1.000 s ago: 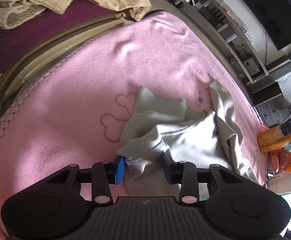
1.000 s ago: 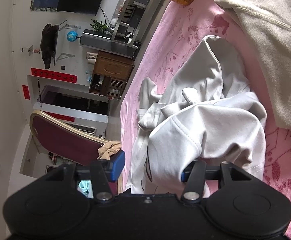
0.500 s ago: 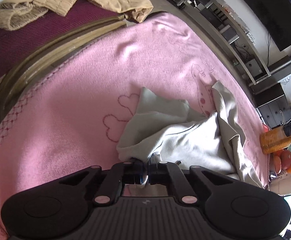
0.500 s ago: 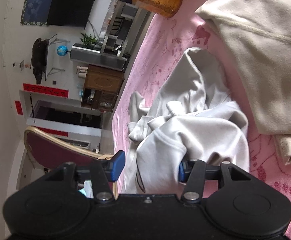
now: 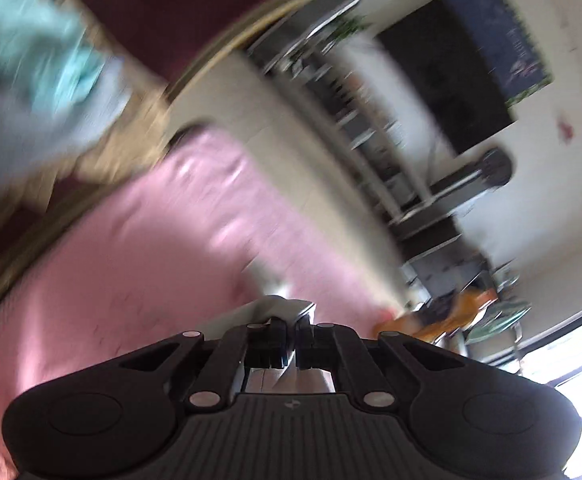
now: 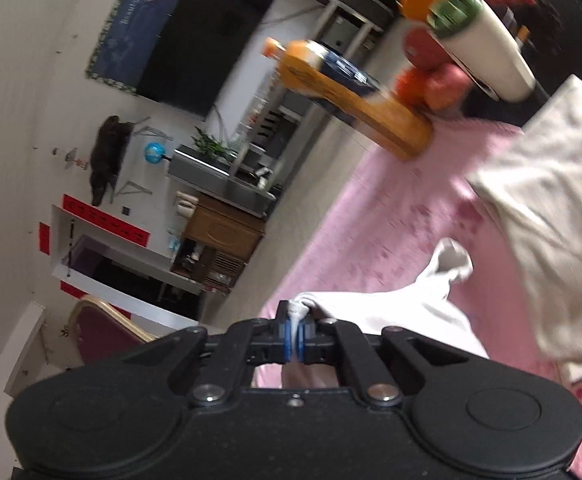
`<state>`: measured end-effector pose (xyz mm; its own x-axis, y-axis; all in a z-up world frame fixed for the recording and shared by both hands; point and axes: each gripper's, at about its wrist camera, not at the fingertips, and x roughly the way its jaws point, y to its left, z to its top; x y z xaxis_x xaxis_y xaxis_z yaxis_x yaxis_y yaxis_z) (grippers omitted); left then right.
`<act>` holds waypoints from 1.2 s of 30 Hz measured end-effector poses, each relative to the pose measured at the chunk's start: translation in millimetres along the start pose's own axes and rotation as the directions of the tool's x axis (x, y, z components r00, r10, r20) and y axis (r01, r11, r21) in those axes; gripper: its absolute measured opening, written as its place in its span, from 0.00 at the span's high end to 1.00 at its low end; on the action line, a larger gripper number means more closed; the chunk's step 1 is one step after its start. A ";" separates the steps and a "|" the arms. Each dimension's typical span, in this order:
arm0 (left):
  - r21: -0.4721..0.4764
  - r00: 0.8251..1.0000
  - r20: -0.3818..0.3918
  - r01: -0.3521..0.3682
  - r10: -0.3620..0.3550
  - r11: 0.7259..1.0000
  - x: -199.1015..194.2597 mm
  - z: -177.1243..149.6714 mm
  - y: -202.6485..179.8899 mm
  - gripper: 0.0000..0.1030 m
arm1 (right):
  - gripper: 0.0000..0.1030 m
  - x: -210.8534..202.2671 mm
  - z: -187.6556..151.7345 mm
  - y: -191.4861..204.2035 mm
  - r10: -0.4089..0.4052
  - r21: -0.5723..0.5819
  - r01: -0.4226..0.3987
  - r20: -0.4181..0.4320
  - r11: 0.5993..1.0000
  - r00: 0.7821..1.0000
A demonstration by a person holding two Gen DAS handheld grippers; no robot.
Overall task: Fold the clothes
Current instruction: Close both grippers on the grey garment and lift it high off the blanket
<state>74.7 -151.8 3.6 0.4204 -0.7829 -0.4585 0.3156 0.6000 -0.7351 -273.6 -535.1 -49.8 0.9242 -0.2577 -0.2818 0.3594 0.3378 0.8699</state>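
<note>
A pale grey garment [image 6: 403,312] hangs from my right gripper [image 6: 296,330], which is shut on a bunched edge of it above the pink blanket [image 6: 371,232]. In the blurred left wrist view, my left gripper [image 5: 293,334] is shut on another edge of the same grey garment [image 5: 279,306], lifted over the pink blanket [image 5: 131,260]. Most of the cloth is hidden below both grippers. A folded beige garment [image 6: 543,216] lies on the blanket at the right.
An orange bottle [image 6: 351,96] and fruit [image 6: 431,80] stand at the blanket's far end. A maroon chair [image 5: 179,12] holds tan and light blue clothes [image 5: 39,64]. A TV [image 6: 207,40] and shelving [image 5: 351,120] line the wall.
The right gripper has shut on the grey garment. Both grippers have lifted and tilted upward, pulling the garment off the blanket; the left view is now motion-blurred.
</note>
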 end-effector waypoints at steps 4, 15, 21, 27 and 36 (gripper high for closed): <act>0.038 0.967 0.179 0.175 -0.179 0.984 -74.9 34.1 -51.2 0.98 | 0.97 -54.0 40.4 81.6 0.173 -0.142 -0.150 0.166 0.978 0.971; 0.170 0.864 0.306 0.364 -0.400 0.916 -193.4 29.5 -103.9 0.98 | 0.97 -161.0 39.6 153.4 0.383 -0.300 -0.309 0.232 0.902 0.894; 0.184 0.859 0.311 0.365 -0.406 0.913 -198.6 29.9 -109.9 0.98 | 0.97 -152.2 43.0 159.7 0.371 -0.322 -0.295 0.205 0.900 0.906; 0.181 0.960 0.227 0.126 -0.166 0.975 -112.4 57.1 -105.2 0.98 | 0.97 -86.0 56.1 156.6 0.235 -0.303 -0.184 0.144 0.935 0.961; 0.270 0.965 0.256 -0.024 -0.048 0.963 -33.7 105.6 -127.1 0.98 | 0.97 46.7 93.6 183.3 0.099 -0.313 -0.061 0.106 0.948 0.989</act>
<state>110.2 -184.3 165.2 0.6087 -0.7424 -0.2799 0.5234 0.6409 -0.5616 -176.6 -569.9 134.3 0.9362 -0.3177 -0.1500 0.3246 0.6189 0.7153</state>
